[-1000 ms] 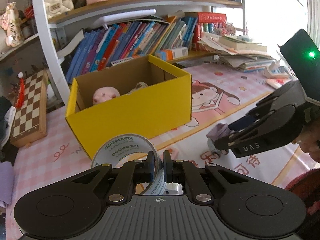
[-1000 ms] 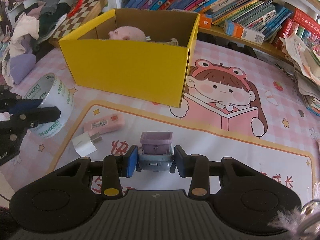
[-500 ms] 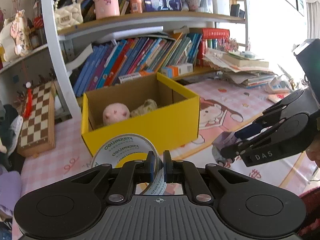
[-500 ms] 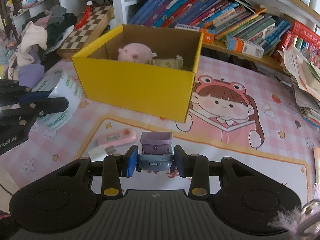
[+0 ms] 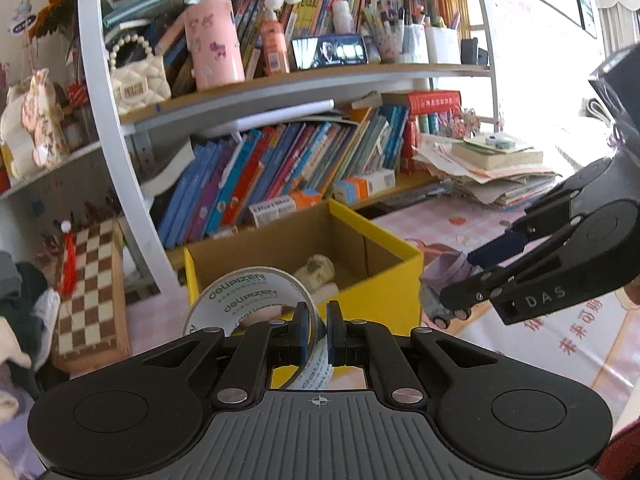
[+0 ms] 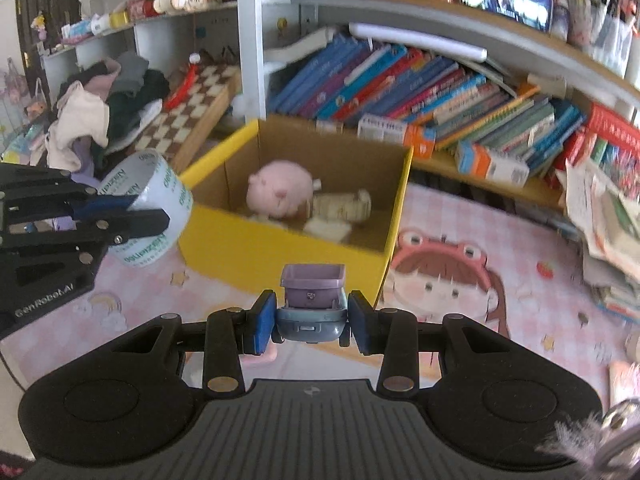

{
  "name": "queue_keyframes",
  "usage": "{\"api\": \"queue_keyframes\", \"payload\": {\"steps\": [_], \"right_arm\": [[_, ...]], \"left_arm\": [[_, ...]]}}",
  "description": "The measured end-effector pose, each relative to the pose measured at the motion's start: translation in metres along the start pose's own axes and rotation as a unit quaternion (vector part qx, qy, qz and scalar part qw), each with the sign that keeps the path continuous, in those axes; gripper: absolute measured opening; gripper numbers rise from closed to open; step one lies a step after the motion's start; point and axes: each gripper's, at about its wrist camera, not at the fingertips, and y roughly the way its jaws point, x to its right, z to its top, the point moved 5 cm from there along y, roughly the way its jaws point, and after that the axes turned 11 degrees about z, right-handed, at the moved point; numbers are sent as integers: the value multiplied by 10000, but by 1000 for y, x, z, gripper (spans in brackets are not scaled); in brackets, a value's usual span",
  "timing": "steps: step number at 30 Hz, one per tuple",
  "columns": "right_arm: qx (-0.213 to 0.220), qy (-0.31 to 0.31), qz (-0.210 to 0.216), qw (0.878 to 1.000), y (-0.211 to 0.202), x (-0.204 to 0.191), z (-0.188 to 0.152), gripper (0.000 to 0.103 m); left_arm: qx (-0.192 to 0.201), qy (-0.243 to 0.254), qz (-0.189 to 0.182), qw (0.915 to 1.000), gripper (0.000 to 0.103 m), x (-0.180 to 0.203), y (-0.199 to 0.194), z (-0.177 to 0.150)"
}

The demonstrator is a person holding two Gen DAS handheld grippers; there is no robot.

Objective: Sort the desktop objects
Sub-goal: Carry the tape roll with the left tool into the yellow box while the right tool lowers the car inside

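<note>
Both grippers have lifted off the pink mat: the left gripper point(image 5: 316, 330) pinching the clear printed tape roll point(image 5: 256, 300), the right gripper point(image 6: 311, 322) clamping the small purple-and-grey toy truck point(image 6: 312, 300), open yellow cardboard box point(image 6: 280, 248) just beyond, truck nearer.

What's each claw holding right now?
Left gripper clamps clear tape roll. Right gripper clamps purple-and-grey toy truck. Open yellow cardboard box ahead, unobstructed.
</note>
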Motion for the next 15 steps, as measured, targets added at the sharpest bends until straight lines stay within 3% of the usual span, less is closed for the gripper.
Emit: {"api": "queue_keyframes", "payload": {"steps": [15], "right_arm": [[342, -466, -35, 9983, 29, 28, 67, 37]], "left_arm": [[171, 216, 206, 9994, 7, -13, 43, 32]]}}
